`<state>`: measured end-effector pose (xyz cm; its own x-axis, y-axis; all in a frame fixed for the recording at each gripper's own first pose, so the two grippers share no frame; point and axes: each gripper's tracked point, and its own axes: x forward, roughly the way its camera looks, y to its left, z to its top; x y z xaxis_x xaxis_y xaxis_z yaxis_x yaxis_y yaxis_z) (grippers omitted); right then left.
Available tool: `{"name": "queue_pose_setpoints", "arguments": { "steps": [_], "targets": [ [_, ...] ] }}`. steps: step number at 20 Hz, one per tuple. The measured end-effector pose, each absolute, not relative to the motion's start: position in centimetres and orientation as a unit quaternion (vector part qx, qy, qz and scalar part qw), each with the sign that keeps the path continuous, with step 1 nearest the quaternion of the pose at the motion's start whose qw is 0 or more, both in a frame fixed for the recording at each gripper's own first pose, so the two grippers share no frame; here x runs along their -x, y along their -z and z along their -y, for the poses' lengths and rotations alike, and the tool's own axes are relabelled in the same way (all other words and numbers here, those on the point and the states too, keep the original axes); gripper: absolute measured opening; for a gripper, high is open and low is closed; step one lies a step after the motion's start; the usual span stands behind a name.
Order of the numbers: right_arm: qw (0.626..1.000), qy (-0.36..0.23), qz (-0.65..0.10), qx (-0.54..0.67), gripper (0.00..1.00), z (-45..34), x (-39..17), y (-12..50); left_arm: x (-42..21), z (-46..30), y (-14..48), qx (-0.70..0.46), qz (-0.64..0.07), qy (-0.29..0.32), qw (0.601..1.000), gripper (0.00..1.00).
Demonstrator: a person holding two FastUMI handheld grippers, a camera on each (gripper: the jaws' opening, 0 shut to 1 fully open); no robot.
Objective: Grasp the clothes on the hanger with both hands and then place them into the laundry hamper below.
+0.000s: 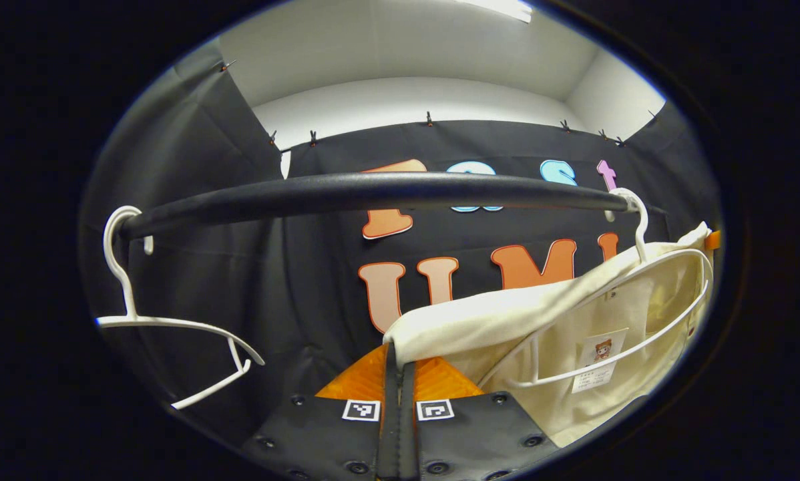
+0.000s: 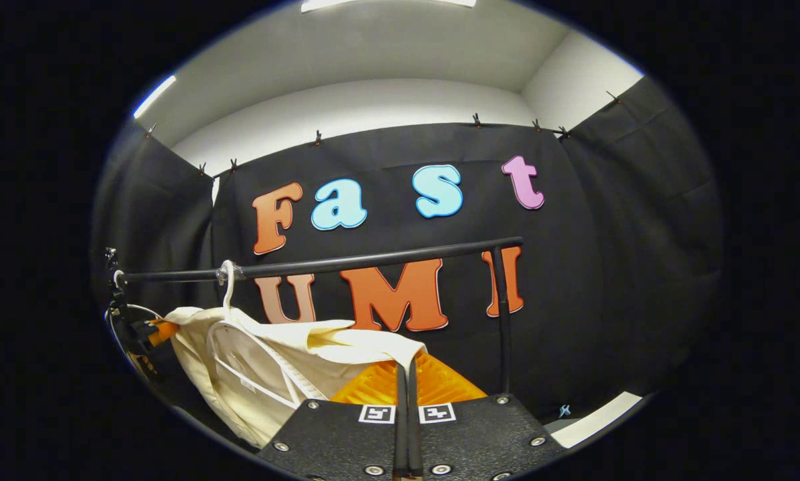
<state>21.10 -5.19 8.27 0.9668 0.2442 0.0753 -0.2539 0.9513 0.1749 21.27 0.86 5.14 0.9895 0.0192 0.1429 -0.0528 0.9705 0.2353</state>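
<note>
Pinching opposite edges of a cream garment [image 1: 507, 314], the left hand-held gripper [image 1: 398, 364] and right hand-held gripper [image 2: 407, 374] hold it on its hanger [image 1: 614, 314]; pulling now could snag it on the rail [image 1: 373, 190].

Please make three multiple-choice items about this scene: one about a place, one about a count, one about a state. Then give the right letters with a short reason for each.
1. Where does the cream garment hang?
A. on a white hanger on the black rail
B. on the floor
C. in a drawer

2. How many white hangers show in the left gripper view?
A. one
B. two
C. four

3. How is the left gripper?
A. wide open
B. shut on the garment
C. shut on the rail

Answers: 1 A, its hanger hooks the rail. 2 B, an empty hanger and the garment's. 3 B, both fingers pinch the cloth's edge.
</note>
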Motion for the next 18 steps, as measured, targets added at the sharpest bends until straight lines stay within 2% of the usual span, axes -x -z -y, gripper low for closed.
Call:
{"name": "queue_pose_setpoints", "arguments": {
  "steps": [1, 8, 13, 18],
  "targets": [
    [0.984, -0.140, 0.021, -0.106, 0.00, 4.9, -21.8, -7.9, -21.5, -1.0, -4.9, -0.116, 0.066, -0.019, 0.991, 0.06],
    [0.961, -0.213, -0.022, -0.175, 0.00, 4.4, -25.8, -4.8, -22.4, -1.9, -1.6, -0.099, 0.032, -0.029, 0.994, 0.06],
    [0.954, -0.219, -0.067, -0.192, 0.00, 3.9, -29.5, 1.0, -23.4, -2.3, 1.3, -0.100, 0.006, -0.039, 0.994, 0.06],
    [0.953, -0.210, -0.113, -0.189, 0.00, 2.3, -31.6, 7.8, -23.0, -4.3, 6.8, -0.091, -0.051, -0.059, 0.993, 0.06]
  ]
}}
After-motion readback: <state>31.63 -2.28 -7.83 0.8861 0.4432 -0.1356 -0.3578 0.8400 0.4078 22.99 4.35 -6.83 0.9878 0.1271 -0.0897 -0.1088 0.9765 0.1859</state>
